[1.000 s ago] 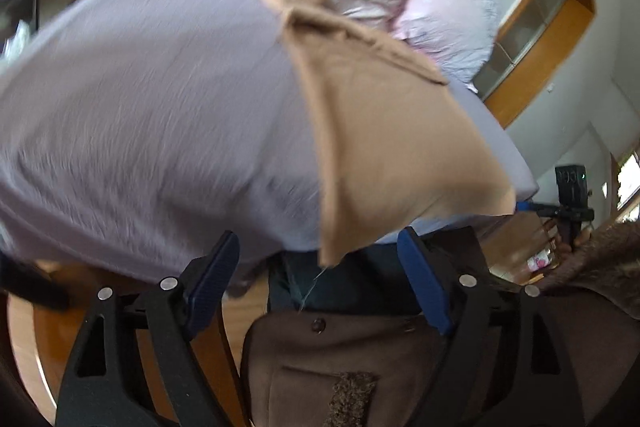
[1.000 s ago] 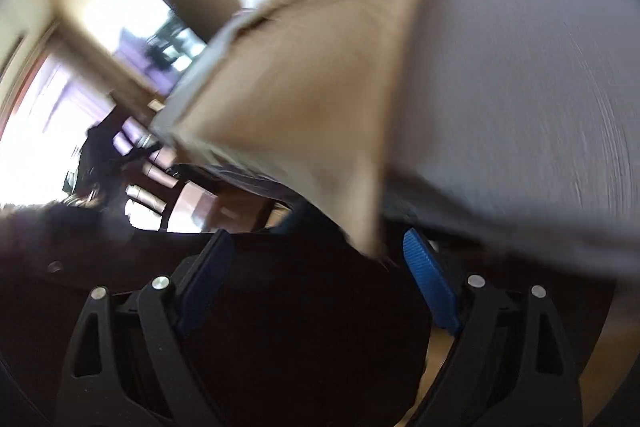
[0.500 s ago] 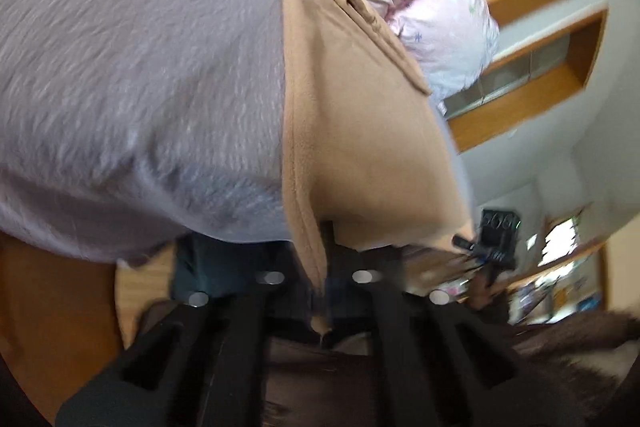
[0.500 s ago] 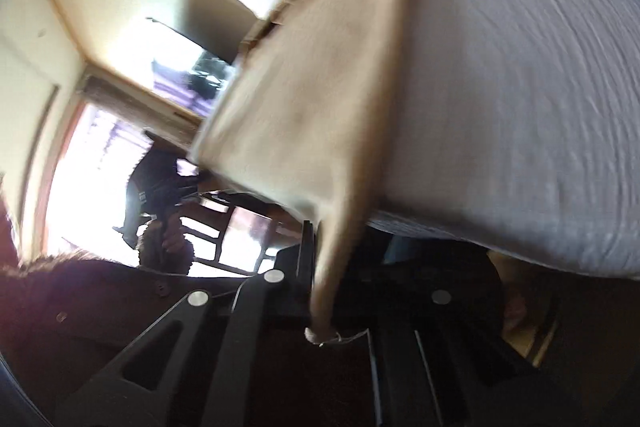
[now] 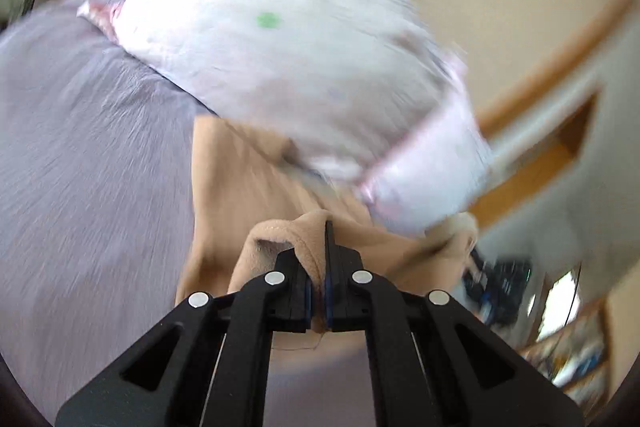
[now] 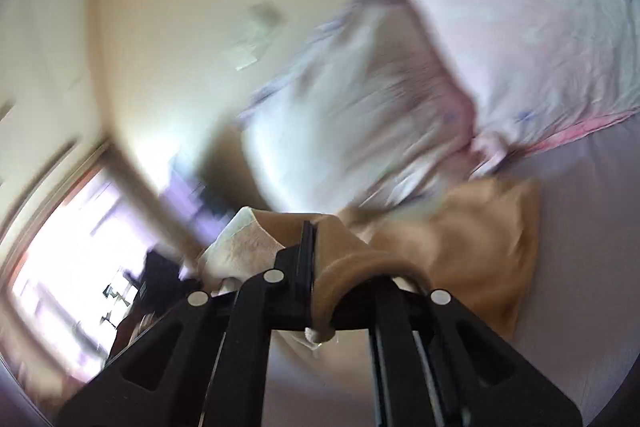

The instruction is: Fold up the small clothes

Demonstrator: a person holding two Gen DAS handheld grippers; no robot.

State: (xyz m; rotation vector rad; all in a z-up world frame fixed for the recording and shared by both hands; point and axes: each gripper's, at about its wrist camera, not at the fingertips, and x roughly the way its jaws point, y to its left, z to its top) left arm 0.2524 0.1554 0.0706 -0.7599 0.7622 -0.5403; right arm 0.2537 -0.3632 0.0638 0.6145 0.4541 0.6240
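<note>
A tan small garment point(image 5: 236, 187) lies on the lilac bed sheet point(image 5: 88, 155) with its far end against a pillow. My left gripper point(image 5: 318, 291) is shut on a bunched near edge of the tan garment, lifted over the sheet. In the right wrist view the same tan garment point(image 6: 480, 239) runs to the right, and my right gripper point(image 6: 316, 291) is shut on another folded edge of it. Both views are motion blurred.
A white pillow with small prints point(image 5: 288, 39) sits just beyond the garment; it also shows in the right wrist view point(image 6: 520, 27). Cream walls, wooden trim point(image 5: 552, 131) and a bright window point(image 6: 72, 235) lie beyond the bed.
Both grippers went from open near the garment's hanging corners to shut on them, then swung up and forward over the bed toward the pillow, carrying the tan edge along.
</note>
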